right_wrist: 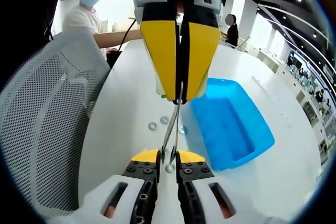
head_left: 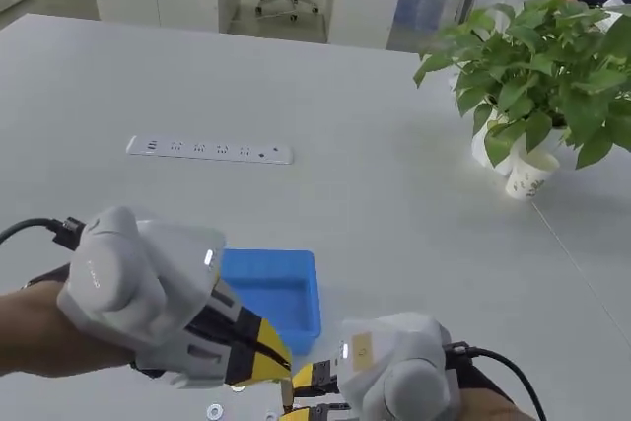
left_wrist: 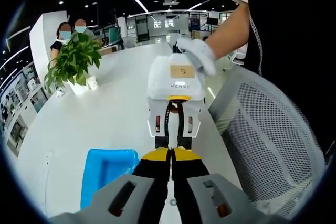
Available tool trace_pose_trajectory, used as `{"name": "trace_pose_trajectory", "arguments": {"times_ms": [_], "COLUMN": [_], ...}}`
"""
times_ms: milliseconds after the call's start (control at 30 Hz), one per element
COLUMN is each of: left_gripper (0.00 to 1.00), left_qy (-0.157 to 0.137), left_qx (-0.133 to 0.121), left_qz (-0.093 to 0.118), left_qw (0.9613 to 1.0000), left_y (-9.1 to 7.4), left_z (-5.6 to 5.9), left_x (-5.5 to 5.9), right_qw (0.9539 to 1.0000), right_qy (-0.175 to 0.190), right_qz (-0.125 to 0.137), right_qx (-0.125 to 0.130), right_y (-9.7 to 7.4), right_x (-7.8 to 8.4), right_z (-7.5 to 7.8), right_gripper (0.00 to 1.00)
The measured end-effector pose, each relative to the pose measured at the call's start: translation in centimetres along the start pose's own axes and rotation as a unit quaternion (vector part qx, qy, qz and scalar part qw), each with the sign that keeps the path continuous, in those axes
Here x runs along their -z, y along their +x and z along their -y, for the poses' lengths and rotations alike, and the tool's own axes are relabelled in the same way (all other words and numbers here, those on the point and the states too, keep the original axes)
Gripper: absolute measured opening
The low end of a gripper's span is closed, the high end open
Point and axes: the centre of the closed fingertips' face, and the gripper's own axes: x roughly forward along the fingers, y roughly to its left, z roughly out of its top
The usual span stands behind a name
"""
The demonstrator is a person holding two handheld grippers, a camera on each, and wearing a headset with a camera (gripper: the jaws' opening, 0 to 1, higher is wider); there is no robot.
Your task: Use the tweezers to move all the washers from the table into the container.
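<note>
Left tongs [right_wrist: 178, 98] grip tweezers [right_wrist: 172, 129], washers [right_wrist: 152, 126] just beside container [right_wrist: 231, 124] edge.

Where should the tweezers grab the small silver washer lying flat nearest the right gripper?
Pinch the small silver washer across its ring, one tip of the thin metal tweezers in the hole, one outside, coming steeply from above: it lies flat on the white table, so a sideways approach would probably just slide it.

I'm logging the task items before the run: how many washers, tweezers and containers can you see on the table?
washers: 4 that I can make out on the table
tweezers: 1
blue container: 1
Total: 6
</note>
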Motion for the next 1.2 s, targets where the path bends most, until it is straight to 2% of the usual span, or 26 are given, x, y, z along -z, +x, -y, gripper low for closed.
{"name": "trace_pose_trajectory", "arguments": {"times_ms": [200, 1200], "left_gripper": [0.03, 0.04], "left_qy": [0.002, 0.014], "left_qx": [0.005, 0.019], "left_qz": [-0.005, -0.004], "left_qw": [1.0000, 0.9997], "left_y": [0.4, 1.4], "left_z": [-0.2, -0.5], "left_x": [0.3, -0.3], "right_qw": [1.0000, 0.9998], "right_qy": [0.001, 0.013], "right_qz": [-0.003, -0.002], "right_qx": [0.003, 0.017], "right_y": [0.0, -0.5], "right_x": [0.3, 0.8], "right_z": [0.2, 0.5], "right_gripper": [0.13, 0.13]}}
